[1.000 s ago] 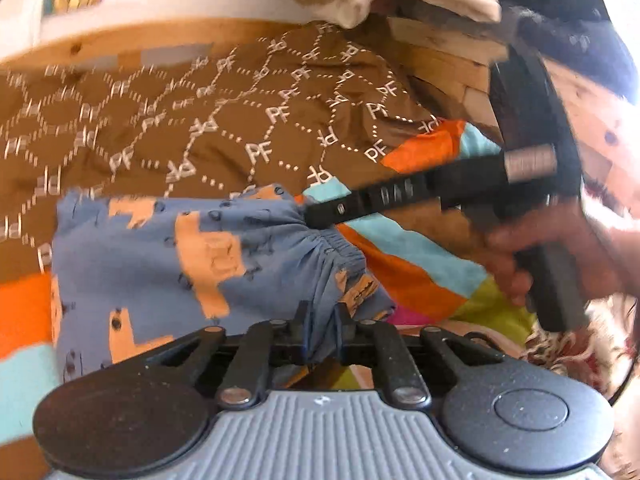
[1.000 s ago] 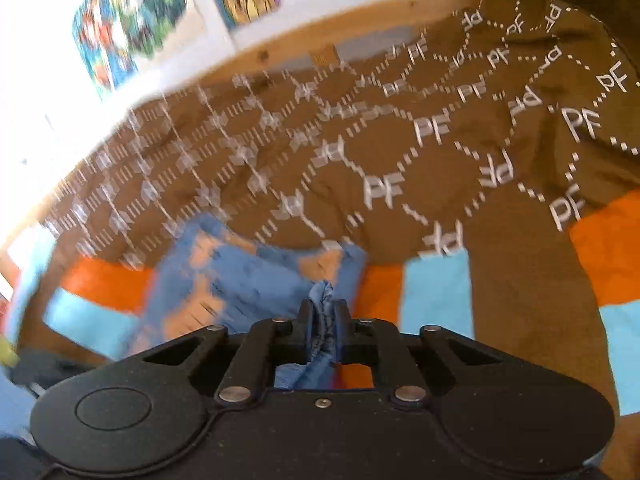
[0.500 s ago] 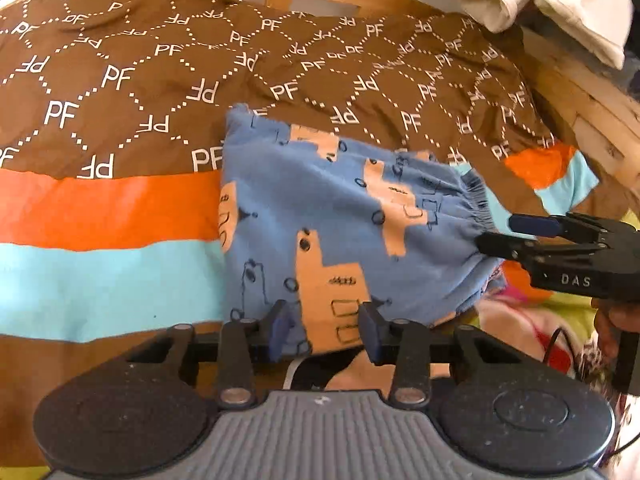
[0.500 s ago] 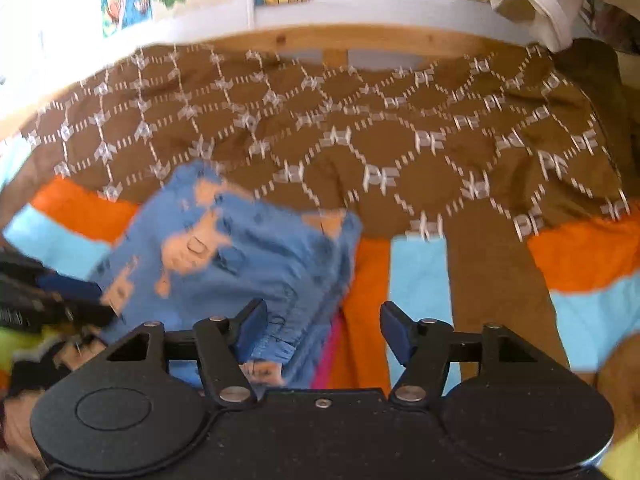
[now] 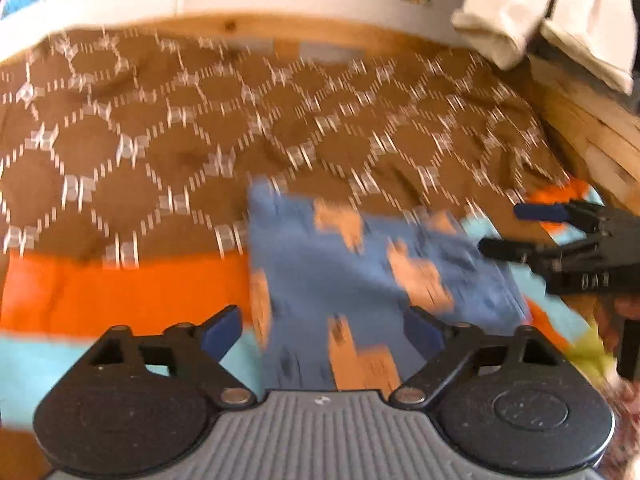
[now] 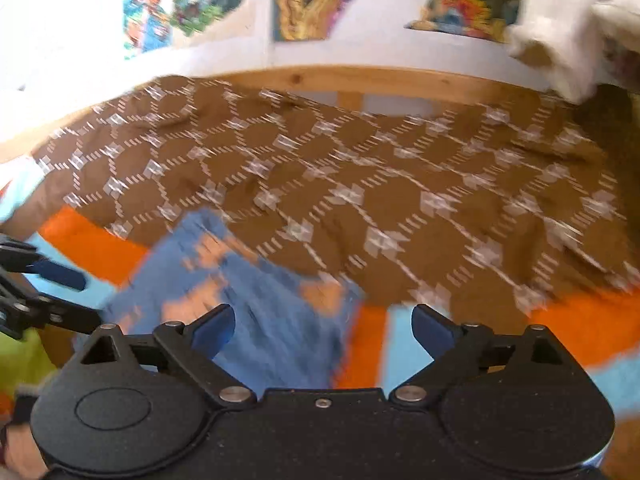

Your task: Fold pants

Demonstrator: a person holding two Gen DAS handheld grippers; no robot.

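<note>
Now, from the left wrist, the left hand-held gripper (image 5: 322,332) is opening wide and pinches nothing; the blue pants (image 5: 360,280) lie folded on the brown and orange blanket (image 5: 140,152); the right hand-held gripper (image 5: 516,232) is just beside them. From the right wrist, that gripper (image 6: 322,326) is opening too, holding nothing; the pants (image 6: 256,300) lie under its left finger; all is blurry.
</note>
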